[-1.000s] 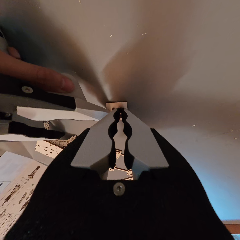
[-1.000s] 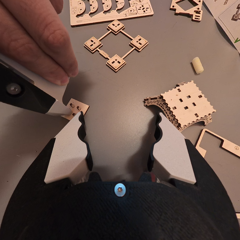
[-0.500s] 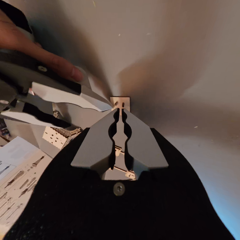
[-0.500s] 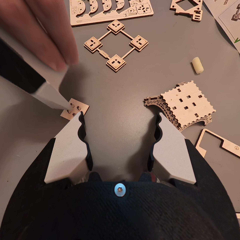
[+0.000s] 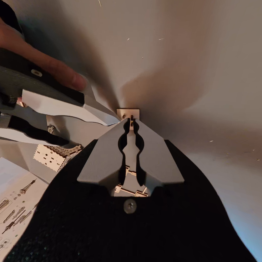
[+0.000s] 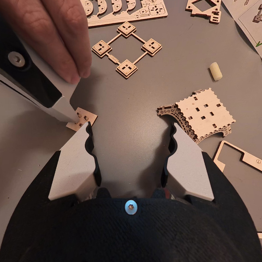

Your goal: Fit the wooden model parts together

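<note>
A small square wooden plate with slots lies flat on the grey table. My left gripper is shut, with only a narrow slit between its tips. The tips rest on top of the plate; in the right wrist view it reaches in from the upper left. My right gripper is open and empty, low over the table, and its left fingertip is at the plate's near edge. An arched lattice base lies to its right. A square frame with corner pads lies beyond.
A part sheet and another wooden piece lie at the far edge. A small white cylinder, instruction sheets and an off-cut frame lie at the right. A hand holds the left gripper. Measured from the fingertips, the wooden piece is 25 cm or so from the right gripper and 30 cm from the left.
My left gripper's tips have shifted from the plate's left edge onto its top. The plate and my right gripper have stayed where they were.
</note>
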